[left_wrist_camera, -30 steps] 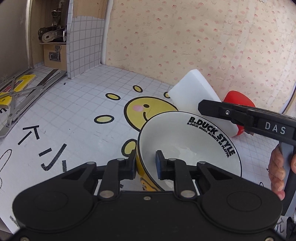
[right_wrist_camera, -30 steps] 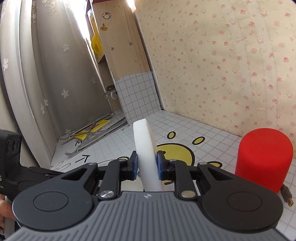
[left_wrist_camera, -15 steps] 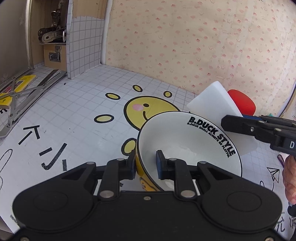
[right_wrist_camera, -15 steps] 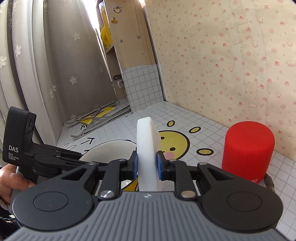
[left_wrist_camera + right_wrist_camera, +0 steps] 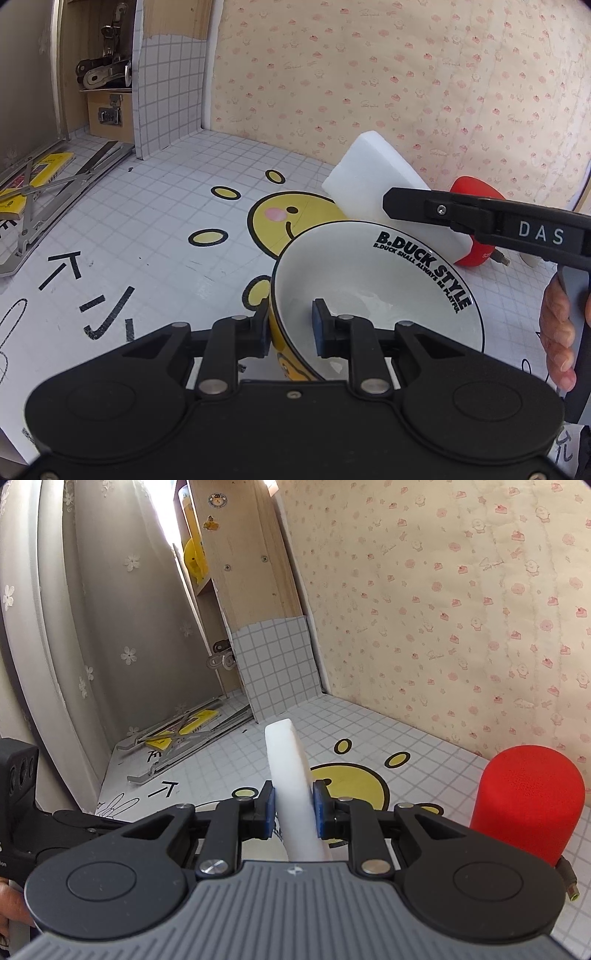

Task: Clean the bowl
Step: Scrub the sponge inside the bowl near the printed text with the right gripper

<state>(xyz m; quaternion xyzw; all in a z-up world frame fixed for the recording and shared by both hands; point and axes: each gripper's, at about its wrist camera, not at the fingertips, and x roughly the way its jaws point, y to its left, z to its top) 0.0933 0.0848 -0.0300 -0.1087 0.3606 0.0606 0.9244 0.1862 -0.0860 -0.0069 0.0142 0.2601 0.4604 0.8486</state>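
Note:
A white bowl [image 5: 376, 284] with a yellow outside and black "B.DUCK STYLE" lettering is tilted above the tiled table. My left gripper [image 5: 290, 328] is shut on the bowl's near rim, one finger inside and one outside. My right gripper [image 5: 294, 810] is shut on a white sponge block [image 5: 291, 775], held on edge. In the left wrist view the sponge [image 5: 380, 188] and the right gripper's fingers [image 5: 417, 206] sit just behind the bowl's far rim. Only a sliver of the bowl shows in the right wrist view.
A red cylinder speaker [image 5: 524, 801] with a cable stands at the right by the wallpapered wall; it also shows behind the sponge [image 5: 476, 192]. A folded metal stand with a yellow label [image 5: 33, 184] lies at the far left. A wooden cabinet [image 5: 107, 74] stands at the back left.
My right gripper with the sponge swung out to the right half a second ago, then came back left over the bowl's far rim. The bowl and left gripper stayed put.

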